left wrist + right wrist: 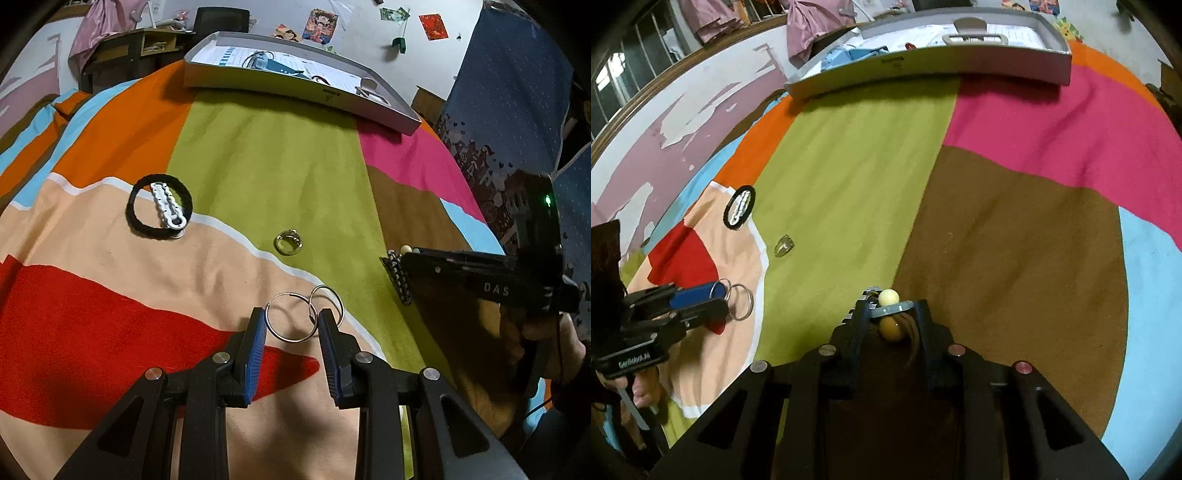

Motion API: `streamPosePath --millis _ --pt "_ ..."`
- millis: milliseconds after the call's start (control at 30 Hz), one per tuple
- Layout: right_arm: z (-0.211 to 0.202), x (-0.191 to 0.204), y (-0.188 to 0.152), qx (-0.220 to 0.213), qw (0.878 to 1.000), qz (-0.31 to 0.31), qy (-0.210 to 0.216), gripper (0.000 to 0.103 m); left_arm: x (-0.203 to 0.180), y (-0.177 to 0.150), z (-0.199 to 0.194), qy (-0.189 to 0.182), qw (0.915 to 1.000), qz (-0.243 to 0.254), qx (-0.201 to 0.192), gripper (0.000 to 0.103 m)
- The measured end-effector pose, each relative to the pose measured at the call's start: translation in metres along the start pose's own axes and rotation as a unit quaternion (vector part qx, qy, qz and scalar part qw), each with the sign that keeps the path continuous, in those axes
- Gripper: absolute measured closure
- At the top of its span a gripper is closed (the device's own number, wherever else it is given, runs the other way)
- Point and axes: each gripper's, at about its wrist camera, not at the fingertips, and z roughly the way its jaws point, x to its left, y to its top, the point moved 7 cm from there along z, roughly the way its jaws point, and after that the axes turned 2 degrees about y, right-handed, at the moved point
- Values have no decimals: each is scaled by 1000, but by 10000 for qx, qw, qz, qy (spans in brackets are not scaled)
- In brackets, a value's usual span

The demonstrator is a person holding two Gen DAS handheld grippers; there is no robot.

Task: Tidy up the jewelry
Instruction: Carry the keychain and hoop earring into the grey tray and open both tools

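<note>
The right gripper (891, 314) straddles a beaded hair tie (888, 297) on the patchwork blanket (1015, 229).

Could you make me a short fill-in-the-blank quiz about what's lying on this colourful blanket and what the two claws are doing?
1. The left claw is open around two silver ____.
2. The white clip lies across a ____ hair tie.
3. The small ring rests on the ____ stripe of the blanket.
4. The grey tray sits at the blanket's ____ end.

Missing words: hoops; black; green; far
</note>
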Motion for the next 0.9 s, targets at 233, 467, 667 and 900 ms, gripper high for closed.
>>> streamPosePath --millis 233,467,667,900 --pt "-48 3 20 -877 9921 -551 -711 82 0 -1 -1 -39 10000 -40 -15 76" --pt "-70 -11 26 -1256 9912 -149 -380 82 -4 5 -5 -79 9999 -10 -111 76" --pt "-75 -2 53 -1504 9880 -196 -296 82 -12 44 -15 -93 9989 209 -403 76" --pt "-81 12 118 -1888 9806 -484 -213 82 -21 133 -30 -150 9936 502 -1001 76"
